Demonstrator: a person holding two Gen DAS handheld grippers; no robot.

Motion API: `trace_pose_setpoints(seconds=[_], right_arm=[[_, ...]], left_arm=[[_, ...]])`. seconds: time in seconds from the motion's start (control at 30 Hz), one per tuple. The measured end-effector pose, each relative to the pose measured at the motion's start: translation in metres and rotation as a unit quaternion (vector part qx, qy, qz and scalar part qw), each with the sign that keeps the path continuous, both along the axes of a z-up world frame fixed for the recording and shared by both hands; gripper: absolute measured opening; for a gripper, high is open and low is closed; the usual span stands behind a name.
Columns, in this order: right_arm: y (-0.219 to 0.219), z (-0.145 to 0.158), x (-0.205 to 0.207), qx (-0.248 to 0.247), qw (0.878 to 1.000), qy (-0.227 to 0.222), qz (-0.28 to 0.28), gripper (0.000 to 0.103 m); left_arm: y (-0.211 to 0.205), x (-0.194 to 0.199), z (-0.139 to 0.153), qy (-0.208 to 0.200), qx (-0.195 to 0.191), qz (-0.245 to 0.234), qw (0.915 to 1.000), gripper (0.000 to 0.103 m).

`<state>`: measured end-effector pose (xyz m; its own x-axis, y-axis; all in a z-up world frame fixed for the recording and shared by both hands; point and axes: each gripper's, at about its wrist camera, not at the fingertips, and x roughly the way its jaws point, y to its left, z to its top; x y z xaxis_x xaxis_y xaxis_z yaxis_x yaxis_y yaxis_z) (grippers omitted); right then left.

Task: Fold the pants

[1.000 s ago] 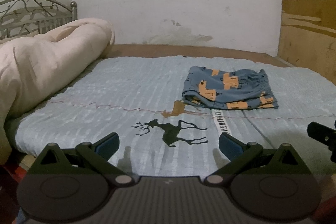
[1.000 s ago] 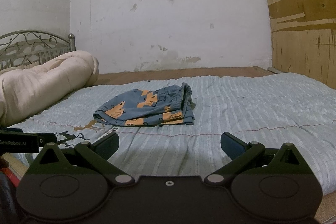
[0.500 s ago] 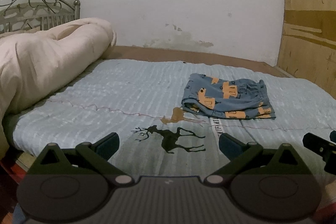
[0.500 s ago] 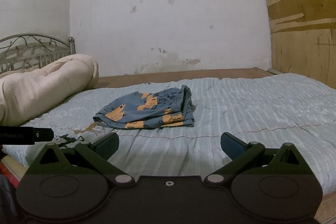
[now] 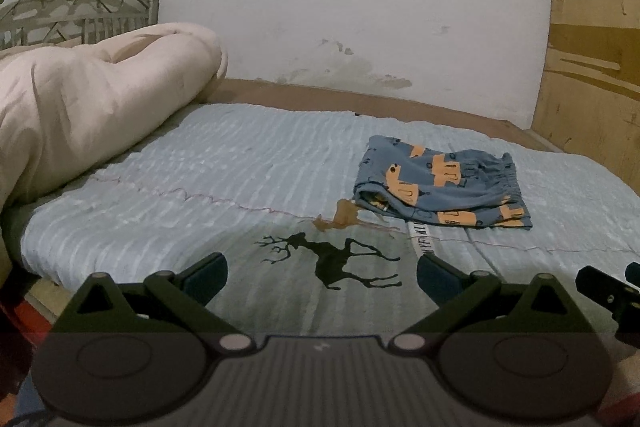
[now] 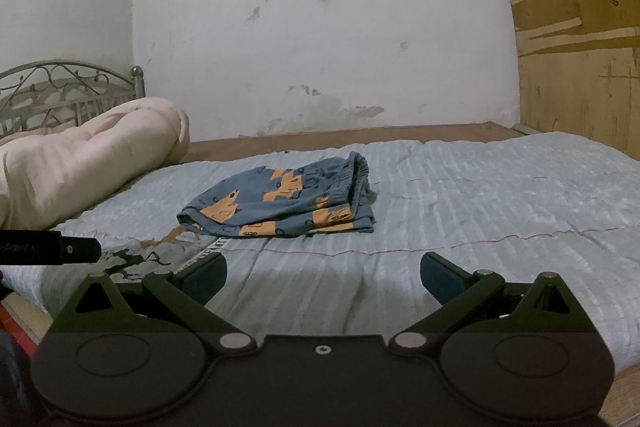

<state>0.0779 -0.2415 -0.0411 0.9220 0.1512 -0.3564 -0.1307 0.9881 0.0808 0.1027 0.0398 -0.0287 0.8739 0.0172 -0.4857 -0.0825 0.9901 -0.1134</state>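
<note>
A pair of blue pants (image 5: 440, 187) printed with orange figures is seen lying folded into a compact bundle on a pale blue striped bedspread (image 5: 224, 179), toward the middle of the bed and nearer its far edge than its near one. The elastic waistband is turned to the right in both views. Just beside the bundle's near left corner, a tan patch and a black deer motif (image 5: 332, 259) are printed on the bedspread.

The left gripper (image 5: 322, 273) is held above the near edge of the bed, its jaws spread wide and nothing between them; the pants are well apart from it. The right gripper (image 6: 323, 273) is likewise held with its jaws wide apart and empty, short of the bundle.

A rolled cream quilt (image 5: 92, 107) is heaped along the left edge of the bed, in front of a metal scrollwork headboard (image 5: 76, 7). A stained white wall (image 6: 320, 27) is seen behind the bed, with a wooden panel (image 6: 580, 47) at the right.
</note>
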Motion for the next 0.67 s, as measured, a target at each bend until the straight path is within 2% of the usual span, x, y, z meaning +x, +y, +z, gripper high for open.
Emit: trace_pose_setpoints(seconds=[0.33,0.67], right_arm=[[0.0004,-0.0005,0.0009,0.001,1.0,0.001,0.001,0.102],[-0.0002,-0.0006,-0.0007,0.004,1.0,-0.002,-0.001,0.102]], left_arm=[[0.0009,0.0001,0.0008,0.004,-0.001,0.003,1.0,0.102],[-0.0022,-0.0032,0.0051,-0.008,0.002,0.006,0.9999,0.102]])
